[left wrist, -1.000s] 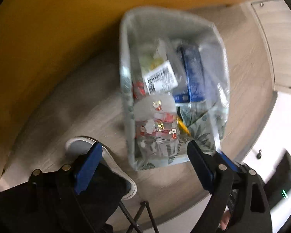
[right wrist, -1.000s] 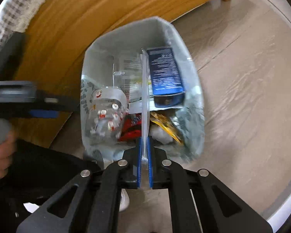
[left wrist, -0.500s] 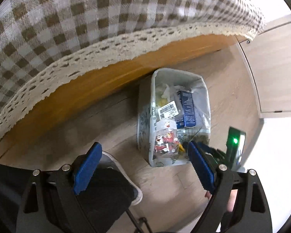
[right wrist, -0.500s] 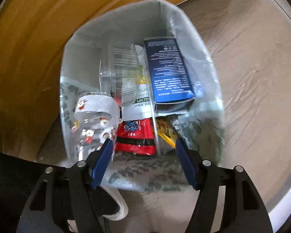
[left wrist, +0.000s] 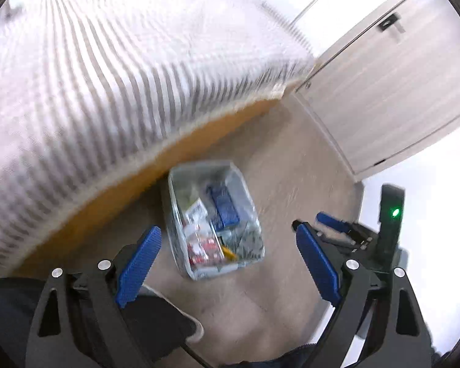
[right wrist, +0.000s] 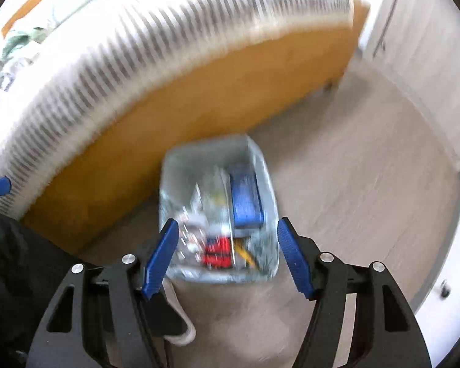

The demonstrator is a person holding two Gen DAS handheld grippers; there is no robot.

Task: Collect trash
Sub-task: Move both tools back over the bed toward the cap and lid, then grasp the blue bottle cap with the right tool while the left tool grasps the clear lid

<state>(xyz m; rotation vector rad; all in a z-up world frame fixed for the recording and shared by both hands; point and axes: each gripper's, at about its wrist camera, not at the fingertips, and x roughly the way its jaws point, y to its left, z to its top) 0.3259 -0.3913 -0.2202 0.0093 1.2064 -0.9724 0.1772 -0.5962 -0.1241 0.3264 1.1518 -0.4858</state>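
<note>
A clear plastic-lined trash bin [left wrist: 245,196] stands on the floor against the wooden table side. It holds a blue box [left wrist: 225,207], a red wrapper [left wrist: 204,247], a labelled packet and other trash. It also shows in the right wrist view [right wrist: 262,168], blurred, with the blue box [right wrist: 245,199] inside. My left gripper [left wrist: 228,253] is open and empty, well above the bin. My right gripper [right wrist: 227,253] is open and empty above the bin's near edge. The right gripper also shows at the right of the left wrist view [left wrist: 337,224].
A table with a checked, lace-edged cloth [left wrist: 107,76] overhangs the wooden side panel [right wrist: 199,101]. Pale cabinet doors [left wrist: 383,86] stand at the right. The person's dark trousers and white shoe [left wrist: 193,328] are at the lower left. Wood-look floor [right wrist: 352,199] surrounds the bin.
Both grippers have risen away from the bin, which looks smaller now. The right gripper went from shut on a thin clear piece to open, and that piece is in the bin.
</note>
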